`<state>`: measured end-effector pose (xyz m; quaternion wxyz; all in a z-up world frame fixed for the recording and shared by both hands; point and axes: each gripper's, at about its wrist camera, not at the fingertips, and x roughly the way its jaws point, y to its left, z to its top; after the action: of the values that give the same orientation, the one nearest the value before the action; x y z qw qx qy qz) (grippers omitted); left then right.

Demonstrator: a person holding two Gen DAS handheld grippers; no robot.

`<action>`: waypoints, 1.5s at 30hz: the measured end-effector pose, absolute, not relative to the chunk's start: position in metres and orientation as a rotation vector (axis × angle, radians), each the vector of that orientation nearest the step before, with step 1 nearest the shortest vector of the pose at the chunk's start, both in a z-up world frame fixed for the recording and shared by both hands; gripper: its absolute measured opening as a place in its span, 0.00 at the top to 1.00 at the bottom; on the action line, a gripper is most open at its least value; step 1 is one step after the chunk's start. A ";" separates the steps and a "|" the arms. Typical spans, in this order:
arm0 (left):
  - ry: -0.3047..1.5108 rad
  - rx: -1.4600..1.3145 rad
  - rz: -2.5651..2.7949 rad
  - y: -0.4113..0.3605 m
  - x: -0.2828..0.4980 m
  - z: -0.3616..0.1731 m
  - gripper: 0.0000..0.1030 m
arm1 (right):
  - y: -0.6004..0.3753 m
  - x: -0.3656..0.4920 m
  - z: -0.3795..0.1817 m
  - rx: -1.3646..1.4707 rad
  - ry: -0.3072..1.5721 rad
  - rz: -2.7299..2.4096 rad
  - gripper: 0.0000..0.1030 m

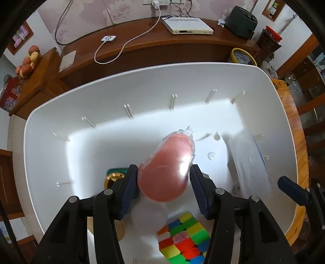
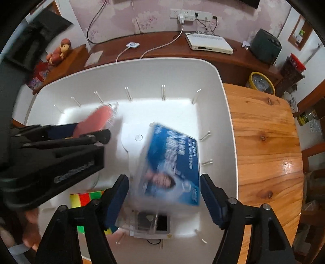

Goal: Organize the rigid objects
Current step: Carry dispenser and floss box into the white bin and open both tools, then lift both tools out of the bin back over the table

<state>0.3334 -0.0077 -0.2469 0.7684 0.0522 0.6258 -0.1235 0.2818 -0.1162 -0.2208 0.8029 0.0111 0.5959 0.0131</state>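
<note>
Pink floral wallpaper (image 2: 154,18) behind, with a long dark wooden sideboard (image 2: 162,50) carrying a white set-top box (image 2: 210,43) and a white charger cable (image 1: 130,40). Closer in, a glossy orange-brown wooden table (image 2: 264,142) bearing a large white plastic bin (image 1: 142,81) with thin pegs along its inner walls.

Over the bin's middle, a pink correction-tape dispenser in a clear shell (image 1: 168,166), rounded and tapering to a clear tip, pointing away from the camera. Clamped between the dark blue pads of the left gripper (image 1: 163,188), pressed in on both its sides, lifted above the bin floor.

Just to the right, a blurred blue-and-white printed box in clear plastic (image 2: 168,164), tilted, between the wide-spread fingers of the right gripper (image 2: 164,203). Contact with the pads hard to judge through the blur.

Below on the bin floor, a multicoloured puzzle cube (image 1: 182,239), a green and gold object (image 1: 114,176) partly hidden, and a clear case with dark contents (image 2: 150,223).
</note>
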 end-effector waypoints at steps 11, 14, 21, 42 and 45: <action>1.298 0.081 -0.307 -0.006 0.292 -0.200 0.13 | -0.120 0.219 -0.174 0.066 1.152 0.061 0.24; 1.271 0.066 -0.311 0.001 0.275 -0.181 0.09 | -0.126 0.199 -0.154 0.083 1.111 0.085 0.24; 1.184 0.058 -0.272 0.017 0.216 -0.133 0.07 | -0.160 0.149 -0.111 0.146 1.015 0.110 0.24; 1.201 0.015 -0.012 0.021 0.073 -0.135 0.03 | -0.295 0.021 -0.122 0.261 1.043 0.067 0.23; 1.219 0.010 0.012 0.026 0.071 -0.148 0.03 | -0.290 0.015 -0.134 0.255 1.077 0.075 0.23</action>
<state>0.0714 0.0264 -0.1478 0.8200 0.0049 0.5723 0.0054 0.0146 -0.2901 -0.1338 0.8500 0.1212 0.5114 0.0355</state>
